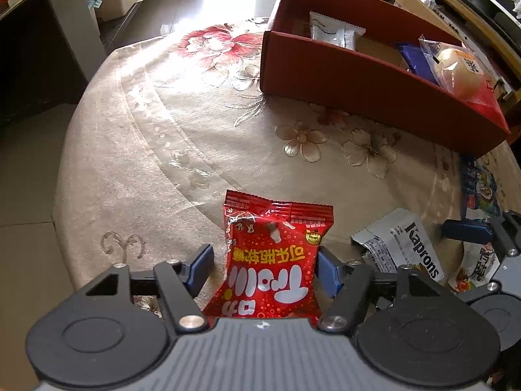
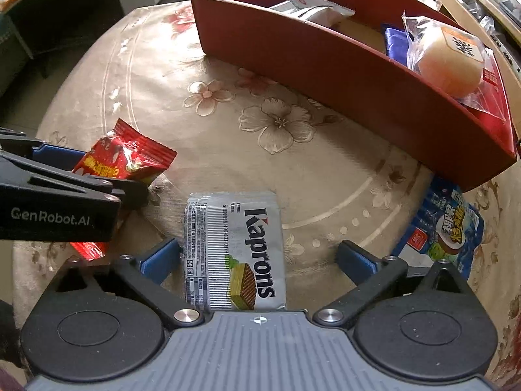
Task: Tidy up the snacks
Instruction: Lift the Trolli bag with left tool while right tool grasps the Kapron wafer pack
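Note:
A red candy packet (image 1: 273,254) lies on the round table between the fingers of my left gripper (image 1: 265,265). The jaws stand around it; the right pad touches it, the left pad stands slightly apart. It also shows in the right wrist view (image 2: 123,159). A silver Kaprons wafer packet (image 2: 234,251) lies between the wide-open jaws of my right gripper (image 2: 257,259), close to the left pad. It also shows in the left wrist view (image 1: 400,244). A red box (image 2: 325,65) at the back holds several snacks, including a wrapped pale cake (image 2: 446,58).
A blue snack packet (image 2: 446,228) lies on the tablecloth right of my right gripper, in front of the box corner. Another printed packet (image 1: 472,267) lies at the right in the left wrist view. The table edge curves at the left; furniture stands beyond.

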### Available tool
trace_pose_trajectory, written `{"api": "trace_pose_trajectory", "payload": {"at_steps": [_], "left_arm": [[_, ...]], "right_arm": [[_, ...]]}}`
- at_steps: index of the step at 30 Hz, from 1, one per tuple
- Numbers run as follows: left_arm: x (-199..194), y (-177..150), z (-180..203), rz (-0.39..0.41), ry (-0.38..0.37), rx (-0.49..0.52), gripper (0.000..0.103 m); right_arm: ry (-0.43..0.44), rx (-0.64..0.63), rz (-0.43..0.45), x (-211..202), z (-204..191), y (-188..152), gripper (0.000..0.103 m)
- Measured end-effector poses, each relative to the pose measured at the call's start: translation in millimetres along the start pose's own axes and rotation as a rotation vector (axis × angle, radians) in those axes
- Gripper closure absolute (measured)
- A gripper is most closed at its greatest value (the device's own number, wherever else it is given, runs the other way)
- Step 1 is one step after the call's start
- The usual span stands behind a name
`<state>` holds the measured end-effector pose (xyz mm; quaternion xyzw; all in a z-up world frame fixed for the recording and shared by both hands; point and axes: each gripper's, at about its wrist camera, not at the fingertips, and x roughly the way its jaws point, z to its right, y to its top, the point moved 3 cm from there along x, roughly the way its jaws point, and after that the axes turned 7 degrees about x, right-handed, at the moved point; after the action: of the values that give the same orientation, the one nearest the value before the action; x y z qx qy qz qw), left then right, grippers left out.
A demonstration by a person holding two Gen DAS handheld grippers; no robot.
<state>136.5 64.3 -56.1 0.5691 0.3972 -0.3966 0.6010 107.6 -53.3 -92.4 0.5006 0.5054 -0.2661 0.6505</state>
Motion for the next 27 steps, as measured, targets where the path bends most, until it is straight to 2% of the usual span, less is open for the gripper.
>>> {"api": "trace_pose_trajectory", "payload": {"at_steps": [2,4,6,8,12,17,27], "left_arm": [[0,1,0,0.002,0.003,0.001,0.035],[1,1,2,0.006,0.01,0.008,0.04],[0,1,4,0.011,0.02,0.017,0.045],[-1,1,4,0.013,0.015,0.016,0.048],[-4,0,5,0.014,-0.004,0.016,0.05],[-10,1,10,0.03,-0.02,0.025,0.051],[-25,6,27,0.079,-0.04,0.057,0.052]], "right_arm": [[0.0,-0.003,0.001,-1,1,0,0.0],[-0.006,0.005,0.013,-7,2,0,0.006],[-0.005,0.004,0.032,-14,1,0,0.027],[-0.007,0.013,0.042,-18,2,0,0.038],[-0.039,0.013,0.063,-24,4,-2,0.038],[-0.024,0.072,0.11,-40,13,-1,0.038],[-0.054,0.112,0.159,-52,25,1,0.038]]}}
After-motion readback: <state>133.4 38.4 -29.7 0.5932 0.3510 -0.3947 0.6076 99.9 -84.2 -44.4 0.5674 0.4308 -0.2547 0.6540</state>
